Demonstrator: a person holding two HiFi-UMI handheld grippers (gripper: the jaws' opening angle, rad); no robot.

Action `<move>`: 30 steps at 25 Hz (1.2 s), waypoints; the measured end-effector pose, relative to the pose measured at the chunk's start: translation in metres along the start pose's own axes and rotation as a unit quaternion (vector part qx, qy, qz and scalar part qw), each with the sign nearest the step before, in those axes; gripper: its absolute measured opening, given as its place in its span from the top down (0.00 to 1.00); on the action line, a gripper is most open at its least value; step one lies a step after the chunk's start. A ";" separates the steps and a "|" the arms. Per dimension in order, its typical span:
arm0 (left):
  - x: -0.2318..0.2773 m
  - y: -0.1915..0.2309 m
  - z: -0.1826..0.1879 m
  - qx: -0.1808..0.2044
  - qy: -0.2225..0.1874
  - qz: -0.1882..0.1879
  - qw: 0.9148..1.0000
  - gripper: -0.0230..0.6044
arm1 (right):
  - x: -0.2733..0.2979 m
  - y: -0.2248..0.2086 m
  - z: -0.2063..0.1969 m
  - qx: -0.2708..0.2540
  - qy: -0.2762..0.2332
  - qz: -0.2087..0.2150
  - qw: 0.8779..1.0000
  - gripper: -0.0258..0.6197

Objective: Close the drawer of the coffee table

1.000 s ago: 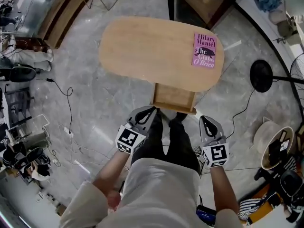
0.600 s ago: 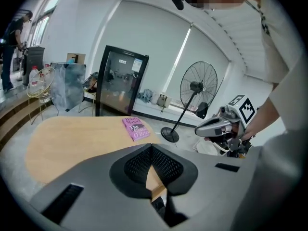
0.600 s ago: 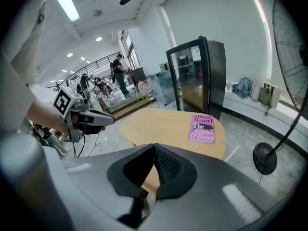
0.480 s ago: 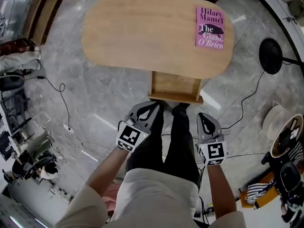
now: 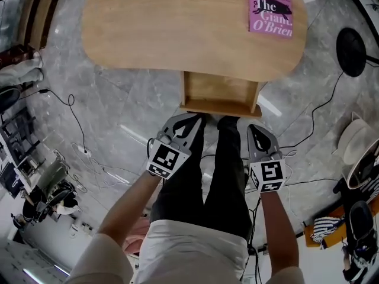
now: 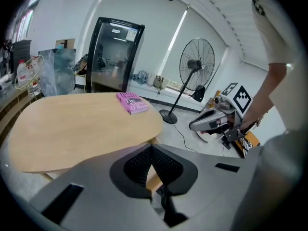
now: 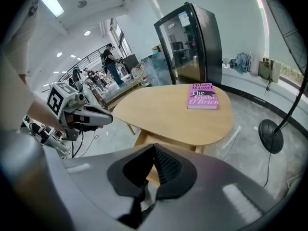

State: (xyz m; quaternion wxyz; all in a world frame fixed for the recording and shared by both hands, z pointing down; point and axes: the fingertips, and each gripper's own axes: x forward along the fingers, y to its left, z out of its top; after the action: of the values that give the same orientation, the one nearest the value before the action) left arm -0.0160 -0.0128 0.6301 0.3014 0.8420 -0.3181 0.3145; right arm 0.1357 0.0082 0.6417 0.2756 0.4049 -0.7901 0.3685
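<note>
The oval wooden coffee table (image 5: 177, 28) has its drawer (image 5: 219, 92) pulled out toward me, the front panel (image 5: 218, 107) nearest. A pink book (image 5: 270, 7) lies on the tabletop's right end. My left gripper (image 5: 194, 119) is shut and empty, its tip just short of the drawer front's left part. My right gripper (image 5: 256, 129) is also shut and empty, a little below the front's right corner. In the right gripper view the drawer (image 7: 161, 142) shows beyond the closed jaws (image 7: 155, 150). In the left gripper view the closed jaws (image 6: 151, 150) hide most of it.
My dark-trousered legs (image 5: 207, 176) stand between the grippers, right before the drawer. Cables (image 5: 77, 129) trail over the marble floor at left. A standing fan (image 6: 196, 64) with a round base (image 5: 350, 52) is right of the table. A black glass-door cabinet (image 7: 192, 42) stands behind.
Both grippers have come down and the head view has closed in on the table, so the drawer looks larger. The drawer stays pulled out and both jaws stay shut.
</note>
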 end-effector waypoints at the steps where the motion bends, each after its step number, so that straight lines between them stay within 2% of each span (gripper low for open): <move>1: 0.006 0.002 -0.010 0.005 0.006 0.001 1.000 0.95 | 0.007 -0.004 -0.008 -0.002 0.005 0.000 1.000 0.94; 7: 0.037 0.008 -0.069 0.019 0.052 -0.005 0.998 0.94 | 0.040 -0.021 -0.062 0.001 0.043 0.001 0.999 0.94; 12: 0.051 0.011 -0.105 0.017 0.080 0.002 0.997 0.86 | 0.056 -0.025 -0.097 0.004 0.069 -0.003 0.998 0.86; 18: 0.069 0.028 -0.159 0.016 0.124 0.030 0.992 0.74 | 0.077 -0.038 -0.139 -0.003 0.102 -0.030 0.994 0.70; 26: 0.081 0.065 -0.223 0.002 0.184 0.089 0.979 0.54 | 0.107 -0.068 -0.181 -0.019 0.149 -0.076 0.986 0.48; 30: 0.084 0.076 -0.253 -0.013 0.213 0.090 0.973 0.49 | 0.119 -0.077 -0.200 -0.033 0.171 -0.082 0.981 0.41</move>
State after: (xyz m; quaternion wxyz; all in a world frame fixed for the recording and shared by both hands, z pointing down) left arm -0.1065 0.0904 0.8710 0.3437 0.7199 -0.3248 0.5080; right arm 0.1664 0.0862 0.8718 0.4495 0.3903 -0.7069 0.3821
